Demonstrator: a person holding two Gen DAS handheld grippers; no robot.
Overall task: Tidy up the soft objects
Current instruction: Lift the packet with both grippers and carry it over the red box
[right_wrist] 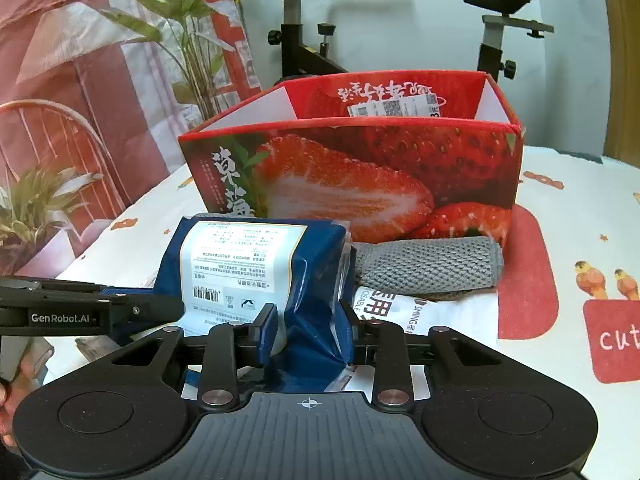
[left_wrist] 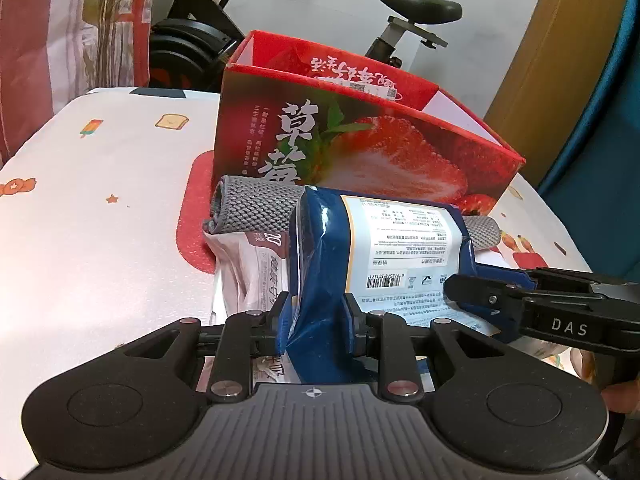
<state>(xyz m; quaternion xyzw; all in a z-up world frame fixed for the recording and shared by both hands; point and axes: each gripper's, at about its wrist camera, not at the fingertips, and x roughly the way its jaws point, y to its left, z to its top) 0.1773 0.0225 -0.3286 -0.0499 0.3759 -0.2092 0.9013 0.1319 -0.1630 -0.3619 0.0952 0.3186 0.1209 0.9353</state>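
Left gripper (left_wrist: pixel 316 322) and right gripper (right_wrist: pixel 308 320) both clamped on blue pouch (left_wrist: pixel 360 248), one at each end, just in front of strawberry box (left_wrist: pixel 360 140). Grey cloth (right_wrist: pixel 428 266) and white pack (right_wrist: pixel 424 312) lie against the box front.

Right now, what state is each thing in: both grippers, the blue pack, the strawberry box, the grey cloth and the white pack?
Left gripper: shut on one end of the blue pack.
Right gripper: shut on its other end.
Blue pack: sealed, pinched and creased at both ends.
Strawberry box: upright, top open.
Grey cloth: rolled, lying against the box front.
White pack: lying flat, under the cloth's edge.
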